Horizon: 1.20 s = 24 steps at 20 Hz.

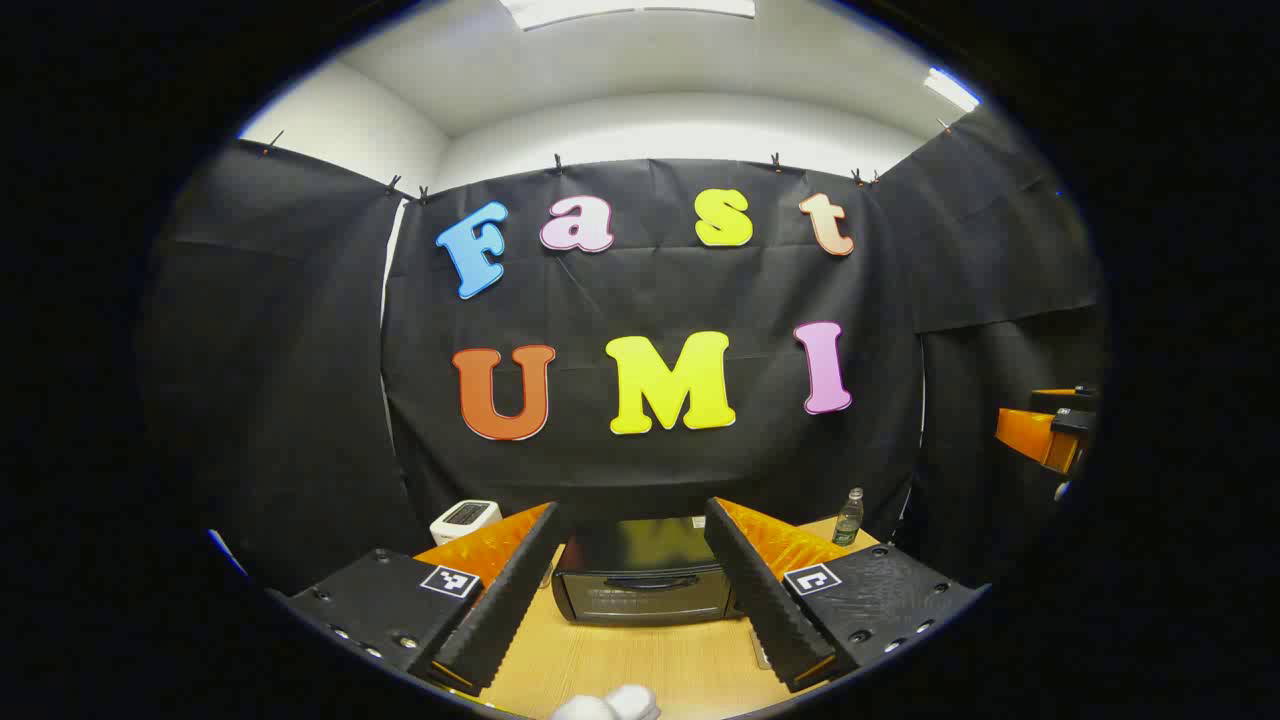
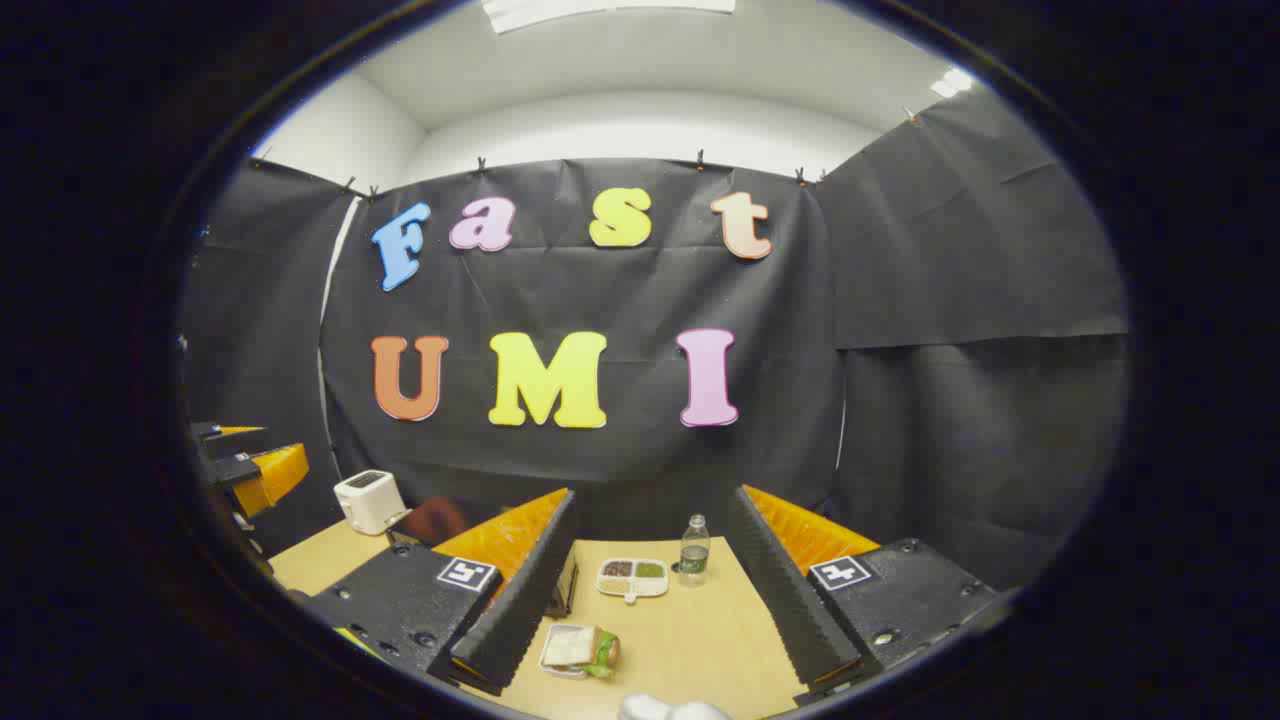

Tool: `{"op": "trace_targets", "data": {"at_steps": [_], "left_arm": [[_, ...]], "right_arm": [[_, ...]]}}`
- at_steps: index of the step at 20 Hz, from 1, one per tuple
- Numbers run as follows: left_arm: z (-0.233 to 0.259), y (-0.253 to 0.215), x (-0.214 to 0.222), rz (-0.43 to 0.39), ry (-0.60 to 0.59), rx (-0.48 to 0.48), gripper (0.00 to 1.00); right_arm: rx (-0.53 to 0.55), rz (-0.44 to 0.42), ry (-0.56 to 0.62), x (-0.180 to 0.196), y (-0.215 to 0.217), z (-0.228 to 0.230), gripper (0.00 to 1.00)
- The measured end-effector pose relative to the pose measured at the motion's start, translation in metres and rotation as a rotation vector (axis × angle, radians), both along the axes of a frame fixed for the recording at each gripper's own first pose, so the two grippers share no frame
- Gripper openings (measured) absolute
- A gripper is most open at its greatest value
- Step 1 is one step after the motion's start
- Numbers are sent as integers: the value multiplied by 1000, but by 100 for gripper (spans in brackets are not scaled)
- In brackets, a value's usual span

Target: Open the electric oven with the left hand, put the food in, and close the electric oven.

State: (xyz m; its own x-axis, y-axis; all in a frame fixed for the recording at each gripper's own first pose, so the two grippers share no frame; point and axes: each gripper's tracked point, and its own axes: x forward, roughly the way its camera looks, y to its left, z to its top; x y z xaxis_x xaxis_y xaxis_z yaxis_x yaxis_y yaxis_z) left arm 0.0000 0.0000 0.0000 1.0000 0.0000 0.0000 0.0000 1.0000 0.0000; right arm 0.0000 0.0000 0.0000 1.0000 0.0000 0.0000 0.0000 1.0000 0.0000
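Where black cloth walls close in, wooden table (image 2: 690, 640) holds oven (image 1: 645, 580).

Two black-and-orange claws

Left claw (image 1: 632, 590) and right claw (image 2: 655, 600) match: each has two black ribbed fingers backed in orange, on black textured blocks set with screws, each block carrying a small square black-and-white marker tag on top.

In the left gripper view bare counter (image 1: 620, 660) lay open between the left gripper (image 1: 630, 590) and the shut oven (image 1: 645, 580); a toaster (image 1: 465, 520) stood far left, a bottle (image 1: 849, 517) far right; in the right gripper view a sandwich plate (image 2: 578, 650) sat near, a divided tray (image 2: 633, 578) beyond, touching nothing.
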Motion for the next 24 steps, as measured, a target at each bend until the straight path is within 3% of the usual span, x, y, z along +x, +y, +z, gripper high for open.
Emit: {"op": "trace_targets", "data": {"at_steps": [14, 24], "left_arm": [[-23, -5, 35, 7, 30, 6, 95], [-104, -25, 105, -35, 110, 0, 95]], "right_arm": [[-17, -23, 14, 17, -9, -11, 99], [-53, -96, 53, 14, -33, -21, 99]]}}
